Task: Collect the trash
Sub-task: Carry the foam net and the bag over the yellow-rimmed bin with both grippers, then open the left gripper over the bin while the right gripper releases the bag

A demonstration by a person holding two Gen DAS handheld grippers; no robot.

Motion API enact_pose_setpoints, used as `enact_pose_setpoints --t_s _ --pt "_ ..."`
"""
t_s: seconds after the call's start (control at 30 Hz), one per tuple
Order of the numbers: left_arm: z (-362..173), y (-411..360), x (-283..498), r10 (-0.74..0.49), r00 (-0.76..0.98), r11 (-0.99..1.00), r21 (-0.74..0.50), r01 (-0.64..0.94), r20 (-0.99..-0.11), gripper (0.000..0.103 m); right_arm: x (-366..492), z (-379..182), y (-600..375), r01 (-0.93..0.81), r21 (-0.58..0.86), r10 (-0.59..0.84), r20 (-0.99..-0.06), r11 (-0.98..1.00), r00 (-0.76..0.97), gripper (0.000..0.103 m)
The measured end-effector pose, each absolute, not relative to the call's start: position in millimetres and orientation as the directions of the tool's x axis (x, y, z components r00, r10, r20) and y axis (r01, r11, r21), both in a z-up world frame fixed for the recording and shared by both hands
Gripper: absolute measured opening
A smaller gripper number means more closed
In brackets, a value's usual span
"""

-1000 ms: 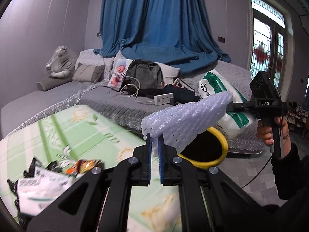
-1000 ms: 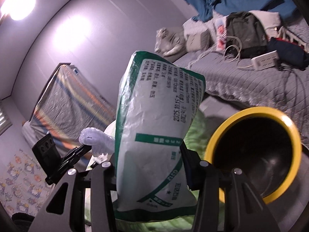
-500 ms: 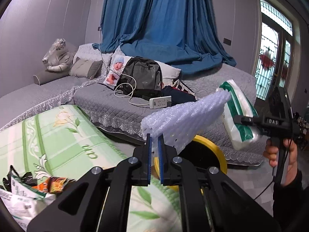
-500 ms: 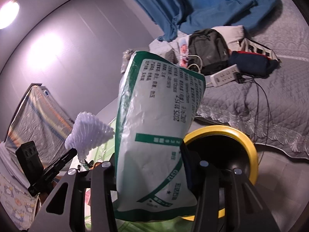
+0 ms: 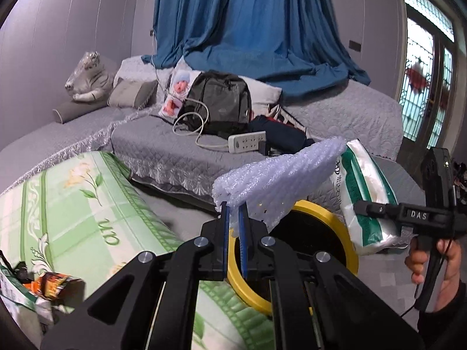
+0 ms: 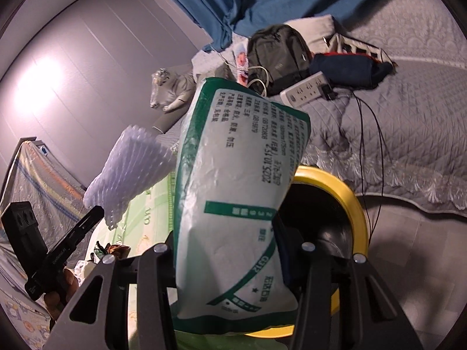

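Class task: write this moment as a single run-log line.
left hand-held gripper: shut on foam wrap | right hand-held gripper: shut on green-white bag | both near yellow bin | nothing dropped yet

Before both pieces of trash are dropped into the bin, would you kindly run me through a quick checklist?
1. Left tongs shut on the foam wrap: ok.
2. Right tongs shut on the green-and-white bag: ok.
3. Yellow-rimmed bin mouth open and unblocked: ok.
4. Foam wrap fully over the bin mouth: cannot tell.
5. Bag fully over the bin mouth: cannot tell; in the right wrist view it hides part of the rim.
6. Room left inside the bin: cannot tell; the interior is dark.
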State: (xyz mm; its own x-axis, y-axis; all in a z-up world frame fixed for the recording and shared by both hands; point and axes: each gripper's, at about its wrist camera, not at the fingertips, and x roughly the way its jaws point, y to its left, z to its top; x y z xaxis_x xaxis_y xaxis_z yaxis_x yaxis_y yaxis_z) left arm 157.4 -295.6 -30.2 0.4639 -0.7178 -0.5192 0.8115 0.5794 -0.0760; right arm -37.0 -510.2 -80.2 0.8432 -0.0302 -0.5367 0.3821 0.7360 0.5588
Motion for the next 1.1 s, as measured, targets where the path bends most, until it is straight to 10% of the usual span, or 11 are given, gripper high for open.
enact_pose_setpoints --t_s 0.9,1.07,1.1 --pt "-87 -362 172 -0.594 0.493 0.673 -0.057 0.737 -0.636 0.007 -1 -141 -528 0.506 0.536 -0.038 -0.661 0.676 0.750 0.045" --pt "-92 -361 177 -0.602 0.458 0.672 -0.106 0.733 -0.654 0.010 -6 -140 -533 0.563 0.508 -0.107 -0.673 0.652 0.732 0.072" --pt "-92 -361 177 -0.602 0.454 0.673 -0.110 0.732 -0.657 0.023 -9 -139 -534 0.568 0.504 -0.121 -0.669 0.651 0.733 0.073"
